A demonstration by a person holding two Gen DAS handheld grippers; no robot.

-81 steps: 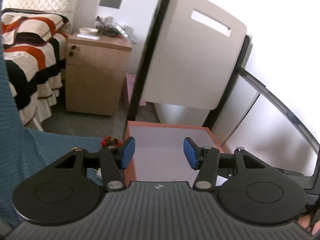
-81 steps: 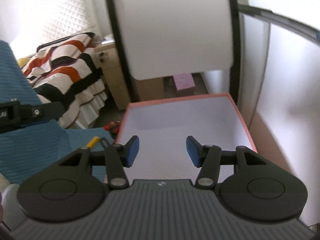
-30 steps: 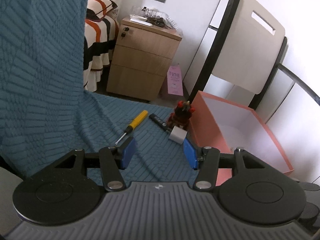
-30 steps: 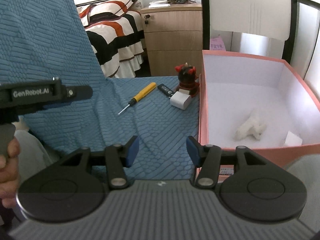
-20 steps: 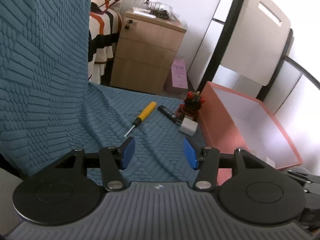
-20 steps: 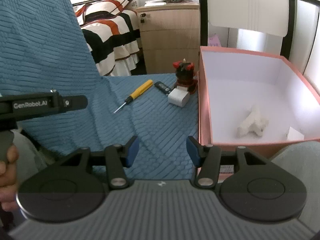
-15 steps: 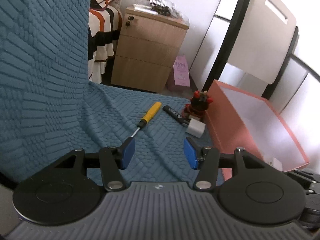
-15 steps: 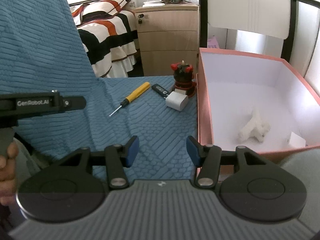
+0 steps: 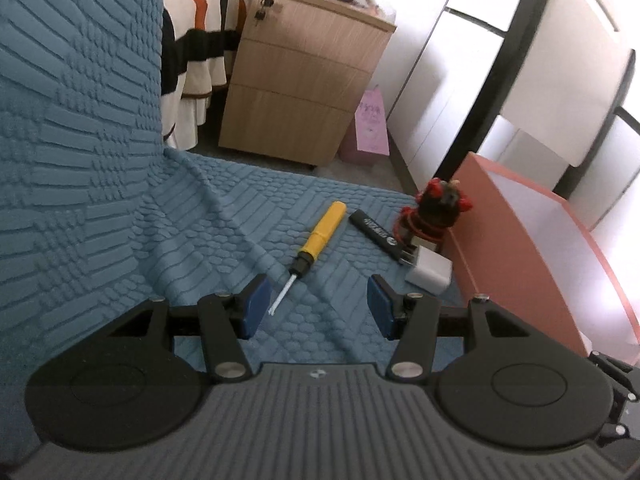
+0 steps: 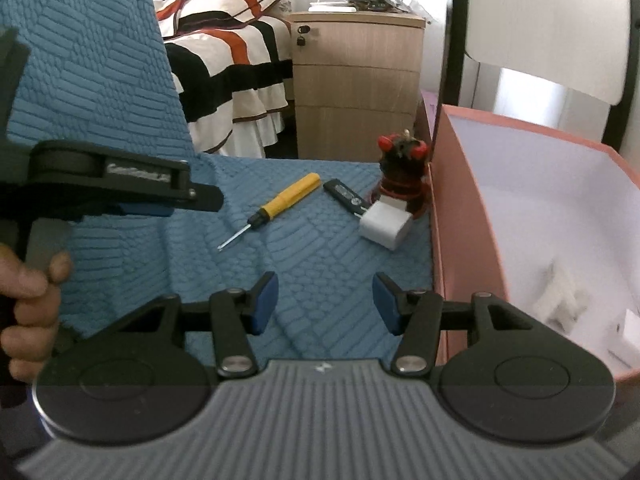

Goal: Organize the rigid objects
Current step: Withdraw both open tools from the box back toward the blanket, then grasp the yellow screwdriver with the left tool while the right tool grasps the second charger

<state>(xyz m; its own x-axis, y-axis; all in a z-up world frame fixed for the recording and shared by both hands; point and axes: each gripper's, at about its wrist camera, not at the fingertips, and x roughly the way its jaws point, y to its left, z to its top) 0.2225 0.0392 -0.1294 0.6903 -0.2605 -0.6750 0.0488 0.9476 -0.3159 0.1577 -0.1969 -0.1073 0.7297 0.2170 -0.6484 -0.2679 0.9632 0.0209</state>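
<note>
On the blue textured cover lie a yellow-handled screwdriver [image 9: 316, 238] [image 10: 280, 200], a black flat stick [image 9: 378, 236] [image 10: 346, 196], a white charger block [image 9: 429, 270] [image 10: 385, 226] and a red and black figurine [image 9: 434, 210] [image 10: 402, 168], all beside a pink box [image 9: 492, 240] [image 10: 460, 220]. In the box rest a white toy [image 10: 564, 294] and a small white block [image 10: 630, 328]. My left gripper [image 9: 316, 312] is open just short of the screwdriver tip. My right gripper [image 10: 324, 304] is open over bare cover, nothing between its fingers. A hand [image 10: 28, 300] holds the left gripper at the far left.
A wooden three-drawer cabinet [image 9: 300, 92] [image 10: 356, 88] stands behind the cover, with a striped bed [image 10: 228, 68] to its left. A white chair back with black frame [image 9: 560, 80] [image 10: 540, 20] rises behind the box. The blue cover climbs steeply on the left.
Both grippers have come down and closer to the objects on the cover. The left one has swung so the screwdriver now lies just ahead of its fingers. Jaw gaps look unchanged.
</note>
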